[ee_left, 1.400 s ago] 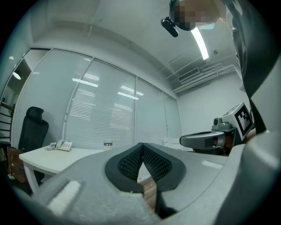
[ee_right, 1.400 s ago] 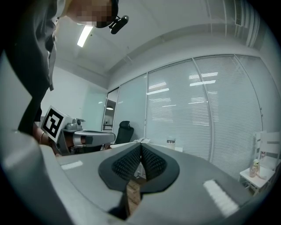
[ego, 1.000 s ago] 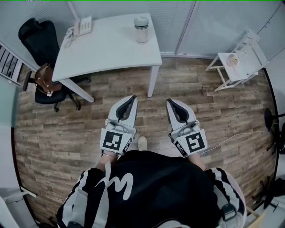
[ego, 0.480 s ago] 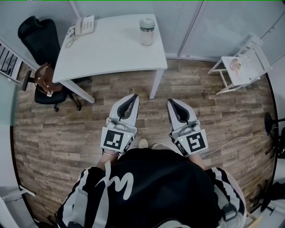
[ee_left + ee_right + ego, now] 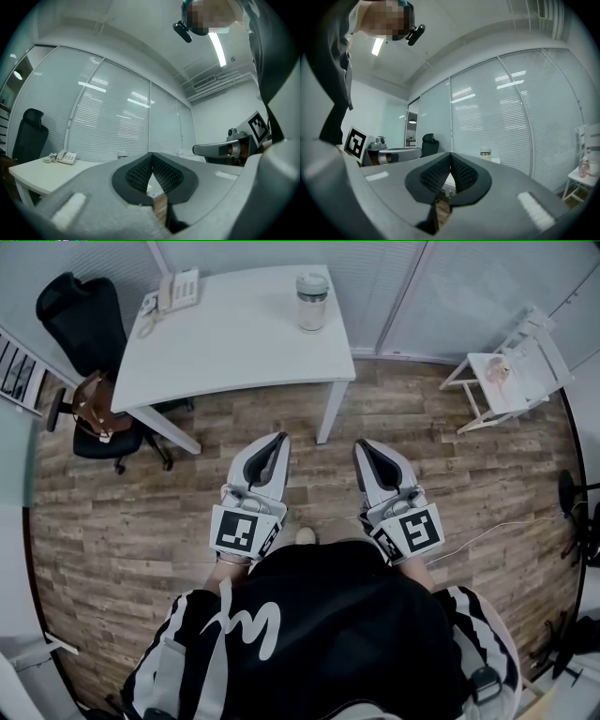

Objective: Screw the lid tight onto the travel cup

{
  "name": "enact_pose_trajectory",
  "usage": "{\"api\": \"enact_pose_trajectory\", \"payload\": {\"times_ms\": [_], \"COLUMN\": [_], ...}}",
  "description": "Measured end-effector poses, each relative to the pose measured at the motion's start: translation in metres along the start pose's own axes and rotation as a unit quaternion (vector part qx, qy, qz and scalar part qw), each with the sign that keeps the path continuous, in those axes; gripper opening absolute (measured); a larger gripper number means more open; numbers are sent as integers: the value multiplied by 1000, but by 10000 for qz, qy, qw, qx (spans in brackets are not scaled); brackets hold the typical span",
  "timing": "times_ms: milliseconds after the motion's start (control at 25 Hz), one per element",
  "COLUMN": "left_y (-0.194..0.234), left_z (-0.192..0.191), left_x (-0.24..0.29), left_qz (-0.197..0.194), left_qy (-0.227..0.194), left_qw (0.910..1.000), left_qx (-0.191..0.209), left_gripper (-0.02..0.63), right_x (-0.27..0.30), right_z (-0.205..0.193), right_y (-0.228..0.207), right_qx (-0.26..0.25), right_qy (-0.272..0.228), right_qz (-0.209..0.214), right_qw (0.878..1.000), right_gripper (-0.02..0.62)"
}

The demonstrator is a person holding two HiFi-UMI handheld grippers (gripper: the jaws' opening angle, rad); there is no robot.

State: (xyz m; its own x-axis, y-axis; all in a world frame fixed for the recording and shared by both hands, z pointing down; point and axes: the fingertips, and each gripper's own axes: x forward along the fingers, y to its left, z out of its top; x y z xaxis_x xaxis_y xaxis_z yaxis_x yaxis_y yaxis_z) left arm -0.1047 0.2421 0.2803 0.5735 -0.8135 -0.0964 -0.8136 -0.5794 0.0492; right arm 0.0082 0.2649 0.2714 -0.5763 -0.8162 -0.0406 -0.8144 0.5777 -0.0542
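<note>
Rightward by a little is how the travel cup [image 5: 312, 303] has shifted in the head view since a second ago. It stands upright near the far edge of the white table [image 5: 234, 343], its lid [image 5: 312, 281] resting on top. It looks rigid, smooth and probably light, so it may slip or tip. I would clamp the body low and turn the lid by its rim. One cup, one lid, two grippers: left gripper [image 5: 279, 440] and right gripper [image 5: 361, 444], well short of it, jaws pressed together on nothing.

overhead downward, 2 level views, sharing cup [image 5: 311, 302]
</note>
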Motion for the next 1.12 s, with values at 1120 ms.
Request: {"api": "enact_pose_trajectory", "payload": {"times_ms": [1120], "left_y": [74], "left_z": [-24], "left_x": [118], "left_qz": [315], "left_qy": [69], "left_qw": [9995], "left_qx": [29], "left_gripper": [2], "right_x": [97], "right_z": [-10], "right_y": [-105], "right_qx": [-184], "right_qy": [34], "right_qz": [119], "right_qw": [9998], "right_gripper": [0]}}
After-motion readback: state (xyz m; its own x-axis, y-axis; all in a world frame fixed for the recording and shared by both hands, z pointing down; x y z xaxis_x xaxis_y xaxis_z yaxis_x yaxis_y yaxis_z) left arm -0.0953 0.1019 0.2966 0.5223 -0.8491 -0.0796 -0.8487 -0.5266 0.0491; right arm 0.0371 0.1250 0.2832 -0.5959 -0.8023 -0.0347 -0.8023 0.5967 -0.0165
